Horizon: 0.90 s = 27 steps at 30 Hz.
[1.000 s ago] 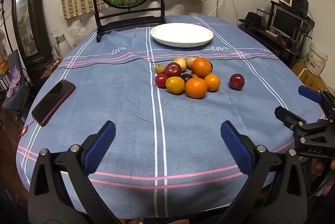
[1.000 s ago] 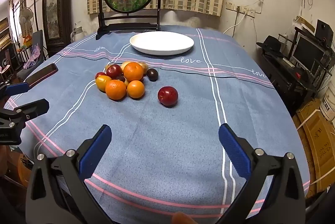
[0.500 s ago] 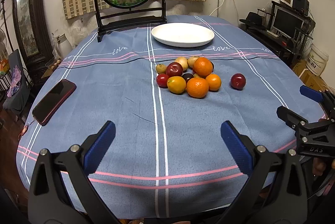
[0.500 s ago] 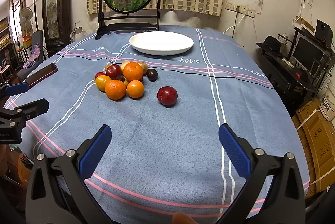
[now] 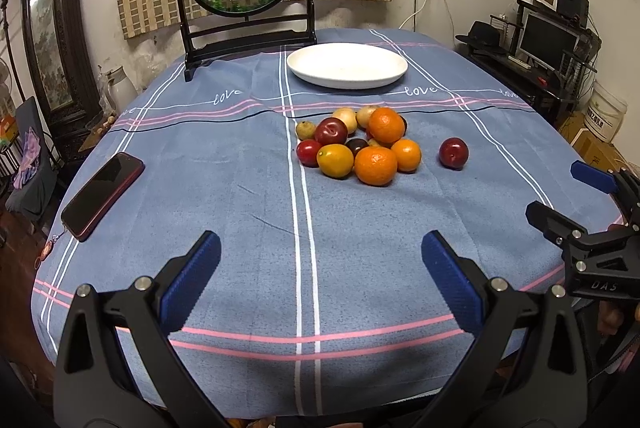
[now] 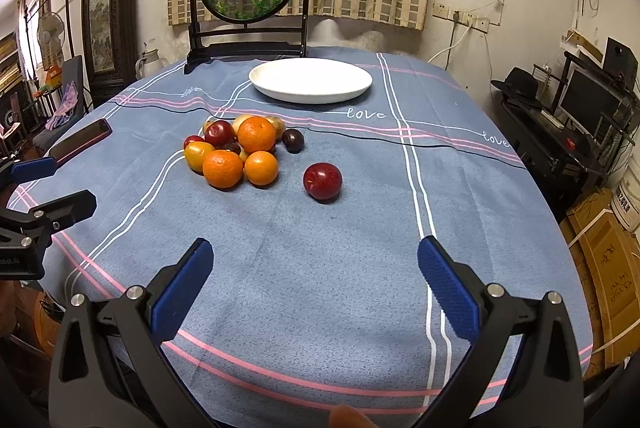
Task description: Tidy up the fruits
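Note:
A pile of fruit (image 5: 356, 143) lies mid-table on the blue cloth: oranges, red plums, a yellow fruit and small pale ones; it also shows in the right wrist view (image 6: 240, 151). One red plum (image 5: 453, 153) (image 6: 322, 181) sits apart to the pile's right. An empty white plate (image 5: 346, 65) (image 6: 310, 80) stands behind the fruit. My left gripper (image 5: 320, 272) is open and empty over the near edge. My right gripper (image 6: 314, 276) is open and empty, also near the front edge; it shows at the right of the left wrist view (image 5: 576, 195).
A dark phone (image 5: 102, 195) lies at the table's left edge. A round fish-picture screen on a black stand (image 5: 246, 7) stands at the back of the table. A desk with a monitor (image 5: 548, 39) and boxes are to the right of the table.
Both grippers have crept slightly; the view in the left wrist shifted a little to the right. Nothing on the table has moved.

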Motion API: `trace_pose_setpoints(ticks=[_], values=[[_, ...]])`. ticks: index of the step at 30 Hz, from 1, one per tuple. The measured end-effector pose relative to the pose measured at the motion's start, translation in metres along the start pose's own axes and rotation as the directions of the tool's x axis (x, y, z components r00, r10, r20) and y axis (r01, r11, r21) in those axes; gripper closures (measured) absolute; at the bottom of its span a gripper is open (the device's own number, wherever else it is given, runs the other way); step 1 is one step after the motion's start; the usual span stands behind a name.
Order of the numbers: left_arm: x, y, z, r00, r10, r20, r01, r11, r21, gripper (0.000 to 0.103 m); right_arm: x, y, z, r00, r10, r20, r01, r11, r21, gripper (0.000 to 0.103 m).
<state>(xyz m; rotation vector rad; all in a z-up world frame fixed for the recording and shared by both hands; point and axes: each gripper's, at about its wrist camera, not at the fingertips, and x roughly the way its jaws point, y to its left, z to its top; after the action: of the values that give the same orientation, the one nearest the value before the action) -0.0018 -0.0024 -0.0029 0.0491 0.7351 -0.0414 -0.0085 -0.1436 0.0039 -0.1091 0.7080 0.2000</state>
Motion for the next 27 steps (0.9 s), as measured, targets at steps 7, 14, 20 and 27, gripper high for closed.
trace_pose_setpoints(ticks=[7, 14, 20, 27], values=[[0.0017, -0.0023, -0.0011, 1.000, -0.001, -0.006, 0.001, 1.000, 0.004, 0.002, 0.0032, -0.0004, -0.0012, 1.000, 0.002, -0.006, -0.002, 1.000, 0.004, 0.001], [0.0011, -0.0032, -0.0015, 1.000, -0.001, -0.005, 0.001, 1.000, 0.012, 0.002, 0.0030, -0.0008, -0.0014, 1.000, 0.002, -0.006, -0.002, 1.000, 0.004, 0.001], [0.0008, -0.0036, -0.0018, 1.000, -0.003, -0.007, 0.003, 1.000, 0.017, 0.002, 0.0032, 0.0003, -0.0011, 1.000, 0.003, -0.005, -0.003, 1.000, 0.001, 0.001], [0.0007, -0.0049, -0.0023, 1.000, -0.002, -0.011, 0.003, 1.000, 0.019, 0.002, 0.0023, 0.0000, -0.0021, 1.000, 0.002, -0.005, -0.002, 1.000, 0.002, 0.001]])
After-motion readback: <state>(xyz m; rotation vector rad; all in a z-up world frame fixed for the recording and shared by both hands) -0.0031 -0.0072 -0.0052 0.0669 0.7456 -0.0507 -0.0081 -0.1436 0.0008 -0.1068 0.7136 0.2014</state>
